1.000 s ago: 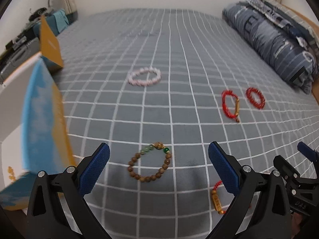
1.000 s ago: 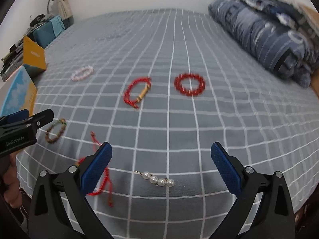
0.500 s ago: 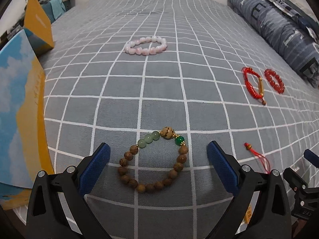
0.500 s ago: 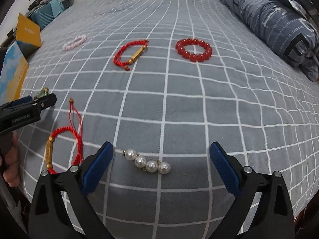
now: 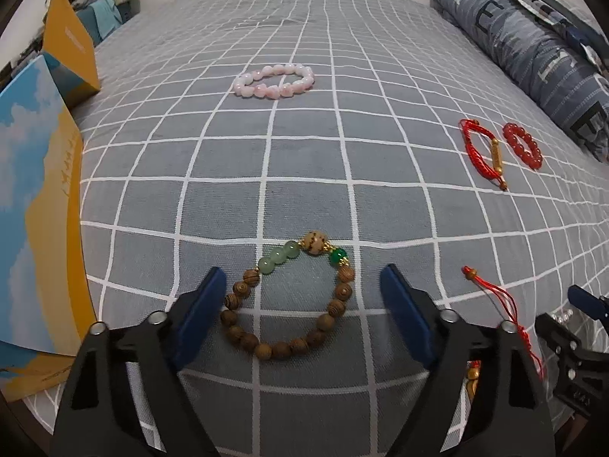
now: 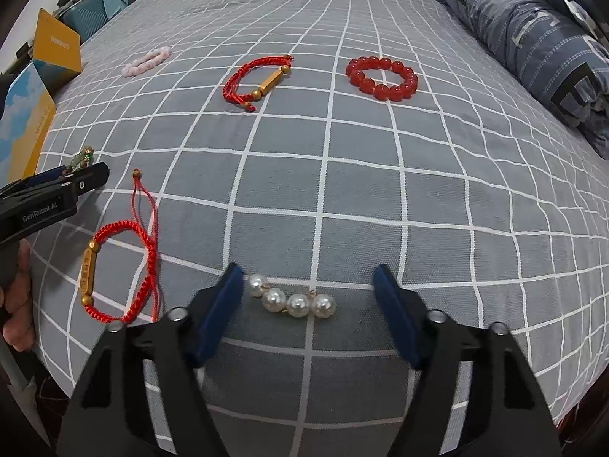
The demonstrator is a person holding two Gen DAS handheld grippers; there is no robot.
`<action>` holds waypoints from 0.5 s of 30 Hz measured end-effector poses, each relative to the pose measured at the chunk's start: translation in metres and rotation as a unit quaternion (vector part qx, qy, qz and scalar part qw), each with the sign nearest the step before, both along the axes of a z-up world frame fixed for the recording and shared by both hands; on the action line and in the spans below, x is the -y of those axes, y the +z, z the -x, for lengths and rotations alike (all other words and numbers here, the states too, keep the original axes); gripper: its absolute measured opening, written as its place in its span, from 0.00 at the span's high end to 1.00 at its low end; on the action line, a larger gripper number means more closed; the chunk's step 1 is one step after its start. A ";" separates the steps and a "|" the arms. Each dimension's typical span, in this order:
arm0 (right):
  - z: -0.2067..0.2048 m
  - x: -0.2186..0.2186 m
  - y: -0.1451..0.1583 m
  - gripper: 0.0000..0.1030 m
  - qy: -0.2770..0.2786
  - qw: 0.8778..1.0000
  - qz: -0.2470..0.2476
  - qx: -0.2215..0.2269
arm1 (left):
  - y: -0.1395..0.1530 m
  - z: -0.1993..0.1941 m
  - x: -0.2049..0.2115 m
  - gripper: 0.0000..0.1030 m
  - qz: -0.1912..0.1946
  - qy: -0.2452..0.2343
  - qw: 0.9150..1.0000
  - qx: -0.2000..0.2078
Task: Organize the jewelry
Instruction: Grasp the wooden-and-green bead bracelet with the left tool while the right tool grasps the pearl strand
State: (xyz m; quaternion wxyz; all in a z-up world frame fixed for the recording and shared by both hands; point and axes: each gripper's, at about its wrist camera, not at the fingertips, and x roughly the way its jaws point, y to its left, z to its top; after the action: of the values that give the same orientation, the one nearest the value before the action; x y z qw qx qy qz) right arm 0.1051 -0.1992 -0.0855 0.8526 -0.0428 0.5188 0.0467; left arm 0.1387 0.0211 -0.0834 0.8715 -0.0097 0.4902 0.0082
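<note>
Wooden-bead bracelet (image 5: pixel 289 301) and pearl strand (image 6: pixel 292 301) sit between my closing, still-unclenched left tool (image 5: pixel 300 304) and right tool (image 6: pixel 308 301) on the bed (image 5: pixel 342 114); next, I pinch both.

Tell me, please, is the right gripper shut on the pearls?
No: the right gripper, closing, straddles the pearls with gaps both sides.

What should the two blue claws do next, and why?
Probably keep squeezing. The left gripper has the brown wooden bead bracelet with green beads between its closing jaws, and the right gripper has the short row of white pearls between its own, but neither pair of pads presses yet.
</note>
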 end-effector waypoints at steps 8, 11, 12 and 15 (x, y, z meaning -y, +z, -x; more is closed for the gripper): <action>0.003 -0.006 0.002 0.68 0.015 1.000 0.016 -0.001 | 0.004 0.007 0.004 0.59 0.003 -0.022 1.000 0.003; 0.004 -0.005 0.004 0.79 0.009 1.000 0.017 0.002 | 0.006 0.008 0.001 0.91 0.011 -0.020 1.000 0.005; 0.004 -0.004 0.004 0.79 0.007 1.000 0.014 0.003 | 0.007 0.009 -0.001 0.93 0.016 -0.018 1.000 0.006; 0.005 -0.005 0.005 0.79 0.007 1.000 0.018 0.006 | 0.007 0.009 -0.001 0.93 0.017 -0.015 1.000 0.012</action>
State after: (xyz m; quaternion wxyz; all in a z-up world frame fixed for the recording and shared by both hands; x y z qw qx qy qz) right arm 0.1005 -0.1940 -0.0807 0.8546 -0.0619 0.5138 0.0432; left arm 0.1294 0.0225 -0.0759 0.8772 -0.0168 0.4796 -0.0136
